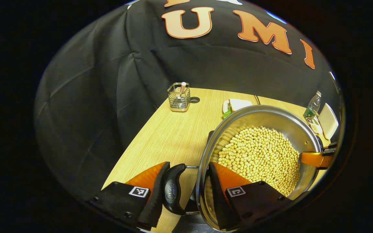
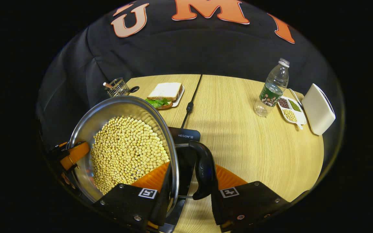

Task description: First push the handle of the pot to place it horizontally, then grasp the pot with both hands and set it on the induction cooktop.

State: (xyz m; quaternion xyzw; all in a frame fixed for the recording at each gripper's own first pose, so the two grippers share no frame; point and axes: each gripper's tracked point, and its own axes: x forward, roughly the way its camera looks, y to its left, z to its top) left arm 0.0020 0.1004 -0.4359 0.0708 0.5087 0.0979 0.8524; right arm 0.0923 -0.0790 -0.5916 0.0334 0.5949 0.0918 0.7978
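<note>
The pot [image 2: 125, 145] of beans sits low in both views. The left gripper [image 1: 186, 191] and right gripper [image 2: 188, 191] each pinch a side handle. It seems lifted above the cooktop [image 2: 186, 136]. Next, lower it flat.

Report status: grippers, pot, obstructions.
Left hand-held gripper and right hand-held gripper each straddle pot rim and handle. Pot tilted, full of beans, over cooktop. Nothing blocking.
</note>
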